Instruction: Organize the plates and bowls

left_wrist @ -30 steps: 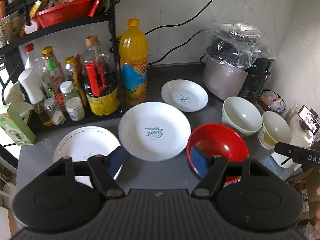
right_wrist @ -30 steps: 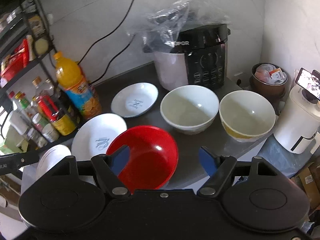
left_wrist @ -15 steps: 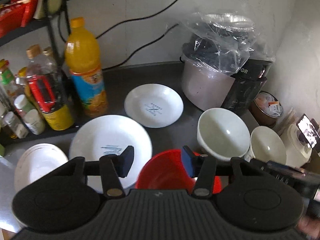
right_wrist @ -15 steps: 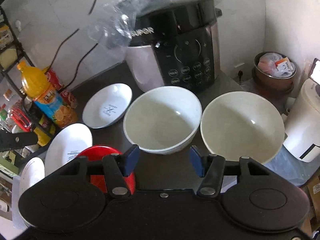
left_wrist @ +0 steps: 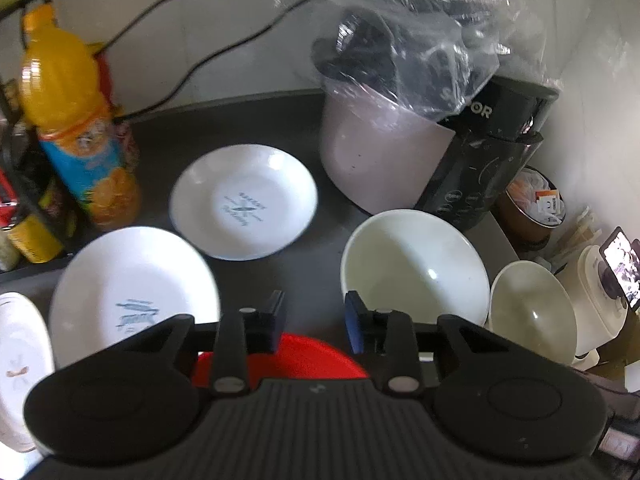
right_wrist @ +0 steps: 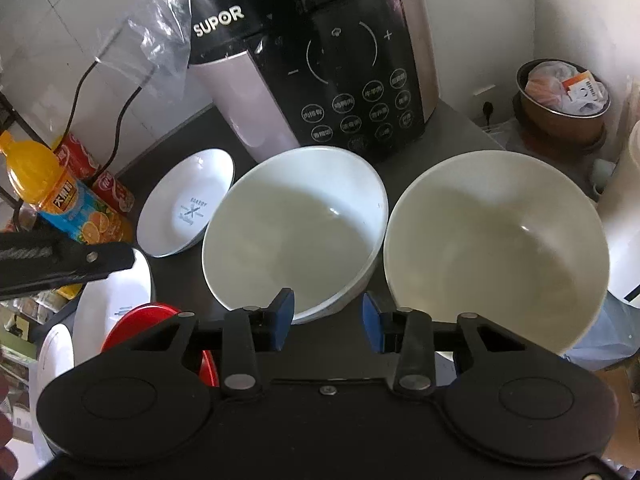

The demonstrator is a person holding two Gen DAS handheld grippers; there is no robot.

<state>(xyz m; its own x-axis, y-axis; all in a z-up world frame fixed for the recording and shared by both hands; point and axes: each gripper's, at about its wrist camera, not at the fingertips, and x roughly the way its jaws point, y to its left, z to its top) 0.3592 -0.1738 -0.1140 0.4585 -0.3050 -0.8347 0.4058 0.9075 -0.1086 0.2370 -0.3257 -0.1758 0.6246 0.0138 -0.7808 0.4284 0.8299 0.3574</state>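
Fingers of the left gripper [left_wrist: 314, 326]: apart with nothing between them, having just been closing; they hang above the far rim of the red bowl [left_wrist: 304, 356], which lies nearest the camera on the dark surface [left_wrist: 256, 116]. Fingers of the right gripper [right_wrist: 328, 320]: likewise apart and just been closing, no pad pressing anything, poised over the near rim of the white bowl [right_wrist: 292, 232]. Cream bowl [right_wrist: 496, 248]: just beside the white bowl on its right, rims nearly touching. Small white plate [left_wrist: 244, 200]: behind the bowls, printed mark in its centre. Large white plate [left_wrist: 132, 296]: left of the red bowl. Third plate [left_wrist: 20, 360]: at the far left edge, seen more fully in the left view. Rice cooker [right_wrist: 320, 60]: at the back wall; its control panel shows only in the right view, whereas the left view shows the plastic bag [left_wrist: 420, 40] over its top. Orange drink bottle [left_wrist: 76, 128]: left rear.
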